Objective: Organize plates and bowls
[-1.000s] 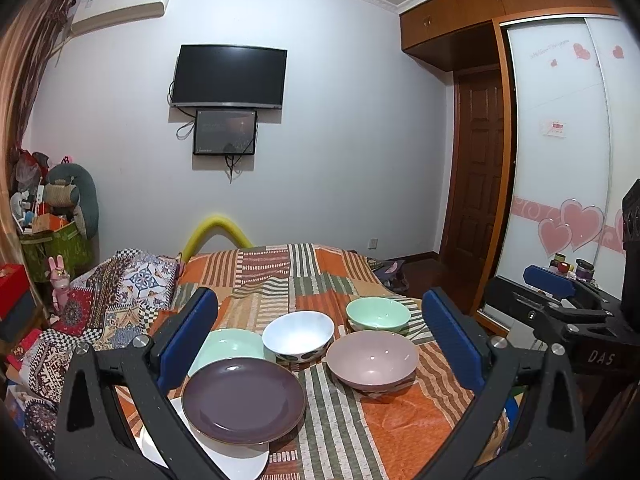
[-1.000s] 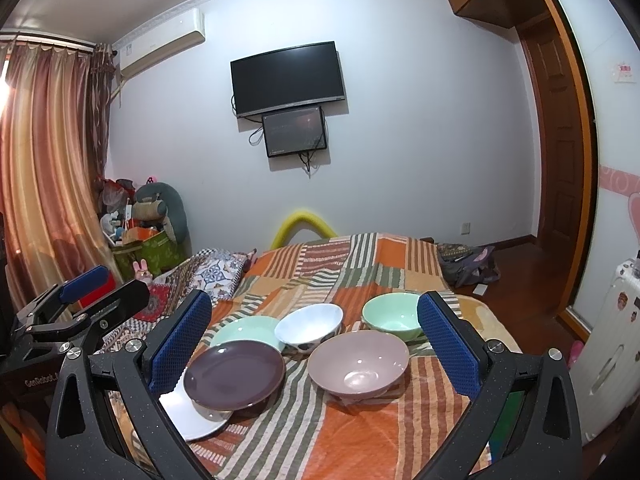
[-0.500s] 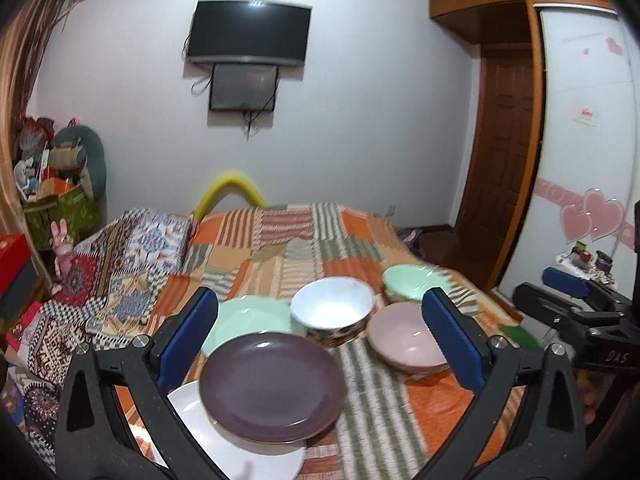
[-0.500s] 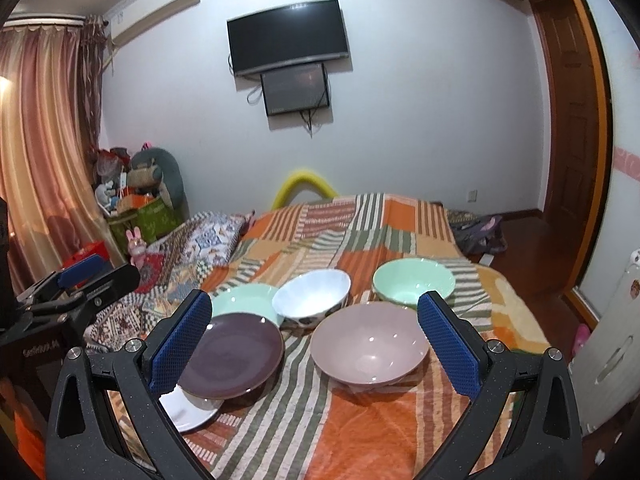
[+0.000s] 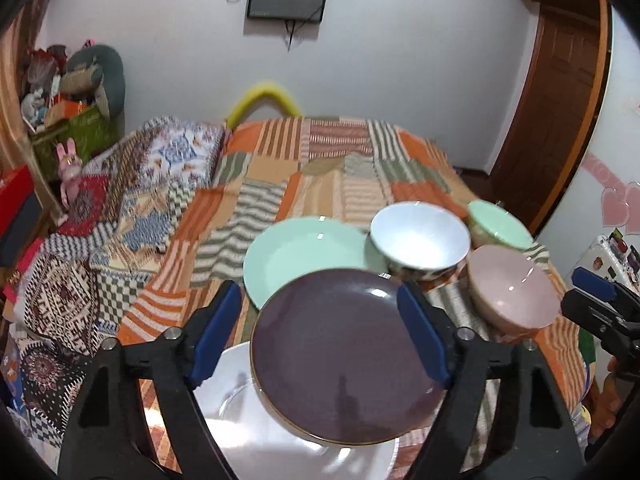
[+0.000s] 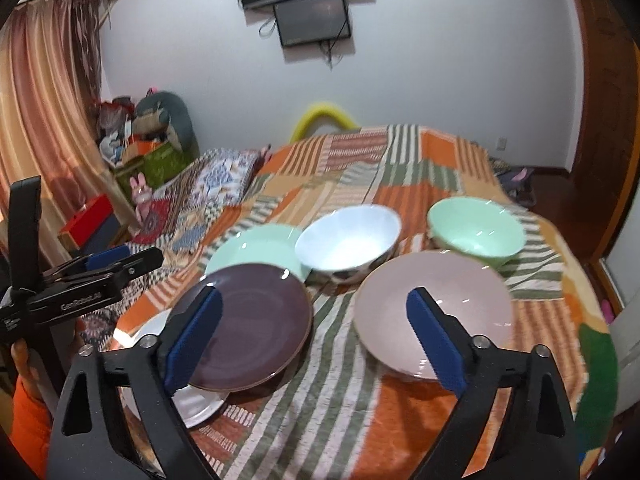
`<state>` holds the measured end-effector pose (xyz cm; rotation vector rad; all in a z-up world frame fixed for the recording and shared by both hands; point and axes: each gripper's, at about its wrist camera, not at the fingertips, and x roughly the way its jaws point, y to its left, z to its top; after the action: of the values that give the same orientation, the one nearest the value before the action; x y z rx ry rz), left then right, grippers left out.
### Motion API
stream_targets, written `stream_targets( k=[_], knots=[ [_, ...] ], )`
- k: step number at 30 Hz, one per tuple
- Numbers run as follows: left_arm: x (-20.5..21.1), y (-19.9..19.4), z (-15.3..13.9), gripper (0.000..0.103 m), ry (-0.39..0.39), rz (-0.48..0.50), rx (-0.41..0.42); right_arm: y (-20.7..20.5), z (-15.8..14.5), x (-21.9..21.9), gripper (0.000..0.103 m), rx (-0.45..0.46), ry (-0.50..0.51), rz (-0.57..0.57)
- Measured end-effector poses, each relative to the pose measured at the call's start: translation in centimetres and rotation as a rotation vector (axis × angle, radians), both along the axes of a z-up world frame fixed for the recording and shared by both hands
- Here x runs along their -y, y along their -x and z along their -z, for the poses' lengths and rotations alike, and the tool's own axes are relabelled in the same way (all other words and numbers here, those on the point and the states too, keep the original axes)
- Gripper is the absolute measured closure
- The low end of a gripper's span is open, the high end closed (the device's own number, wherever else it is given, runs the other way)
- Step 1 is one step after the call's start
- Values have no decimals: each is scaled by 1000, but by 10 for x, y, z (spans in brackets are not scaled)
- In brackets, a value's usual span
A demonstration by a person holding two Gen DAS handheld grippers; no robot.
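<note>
Dishes lie on a striped patchwork cover (image 5: 332, 184). A purple plate (image 5: 340, 368) rests on a white plate (image 5: 256, 444), with a mint plate (image 5: 296, 260) behind them. To the right stand a white bowl (image 5: 420, 240), a mint bowl (image 5: 500, 224) and a pink bowl (image 5: 512, 292). My left gripper (image 5: 320, 334) hovers over the purple plate's far rim, jaws closing, pads touching nothing. My right gripper (image 6: 314, 342) hangs between the purple plate (image 6: 248, 320) and the pink bowl (image 6: 436, 308), jaws closing, nothing gripped. The white bowl (image 6: 348, 236) and mint bowl (image 6: 476, 232) stand beyond.
A patterned quilt (image 5: 132, 200) lies left of the cover. Boxes and soft toys (image 6: 152, 152) pile up by the curtain. A screen (image 6: 312, 20) hangs on the far wall, a wooden door (image 5: 560, 120) is at the right. A hand in an orange sleeve (image 6: 28, 408) holds the left gripper (image 6: 100, 276).
Both grippers came down and forward toward the dishes and tilted downward. Their jaws narrowed. The purple plate now fills the space between the left fingers.
</note>
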<state>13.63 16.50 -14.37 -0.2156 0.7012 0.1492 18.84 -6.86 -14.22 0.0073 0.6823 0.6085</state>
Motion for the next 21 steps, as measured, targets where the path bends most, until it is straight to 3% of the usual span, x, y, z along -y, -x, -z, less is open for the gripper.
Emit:
stream_targets(
  k=[2,7,12,21],
  knots=[
    [-7,-5,11,32,14,5,-27,-5,9,-8,22,-39,6,-19],
    [-22,-16,36,37,34,16,-94,-14,33,-25,35,-132,28,-56],
    [-37,-24,56,38,70,10,-143,-18,55,-36,40,-207,68,-67],
    [-56,-39,81,67,107,47,-203,-28,78,-44,57,-289,96,-74]
  ],
)
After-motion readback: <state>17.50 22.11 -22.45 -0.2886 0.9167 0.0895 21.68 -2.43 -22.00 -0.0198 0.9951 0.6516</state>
